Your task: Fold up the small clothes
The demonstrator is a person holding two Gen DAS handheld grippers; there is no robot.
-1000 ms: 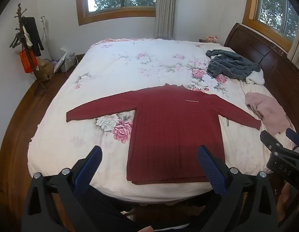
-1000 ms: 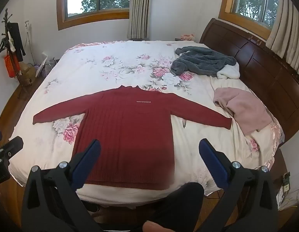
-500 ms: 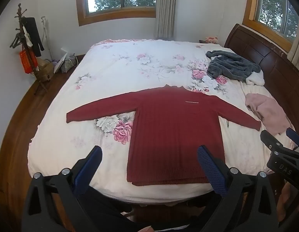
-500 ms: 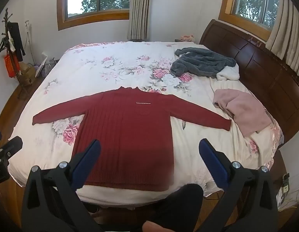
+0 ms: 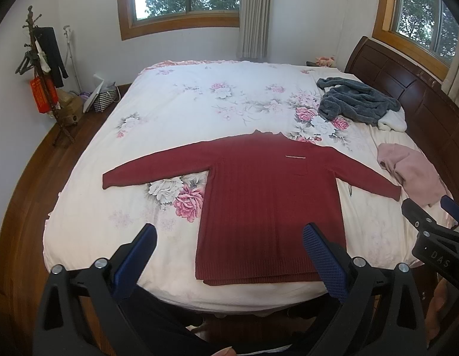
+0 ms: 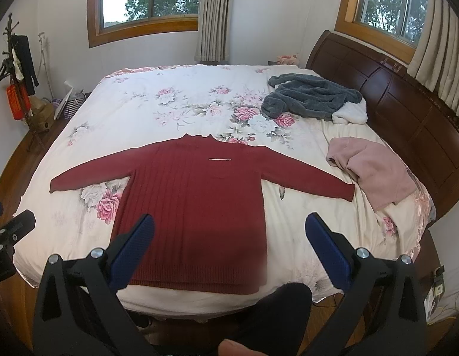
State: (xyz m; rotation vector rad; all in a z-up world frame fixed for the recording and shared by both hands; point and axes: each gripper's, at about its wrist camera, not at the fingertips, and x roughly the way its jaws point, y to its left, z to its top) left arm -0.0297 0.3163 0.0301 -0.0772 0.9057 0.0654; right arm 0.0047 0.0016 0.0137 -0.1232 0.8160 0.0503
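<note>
A dark red knit sweater (image 5: 268, 201) (image 6: 196, 204) lies flat on the floral bed cover (image 5: 185, 103) (image 6: 158, 101), both sleeves spread out, hem toward me. My left gripper (image 5: 229, 255) hangs open above the bed's near edge, over the hem, holding nothing. My right gripper (image 6: 229, 243) is likewise open and empty, held off the bed over the hem's right part. Each gripper shows at the edge of the other's view: the right gripper (image 5: 431, 237), the left gripper (image 6: 9, 237).
A grey fleece garment (image 5: 357, 103) (image 6: 312, 98) and a pink garment (image 5: 413, 172) (image 6: 375, 172) lie on the bed's right side by the dark wooden headboard (image 6: 392, 112). A coat stand (image 5: 42, 74) and bags (image 5: 101, 98) occupy the floor at left. A person's dark-clothed legs (image 6: 277, 317) are below.
Both grippers have crept very slightly; the sweater appears a touch higher in the views. Nothing was grasped or released.
</note>
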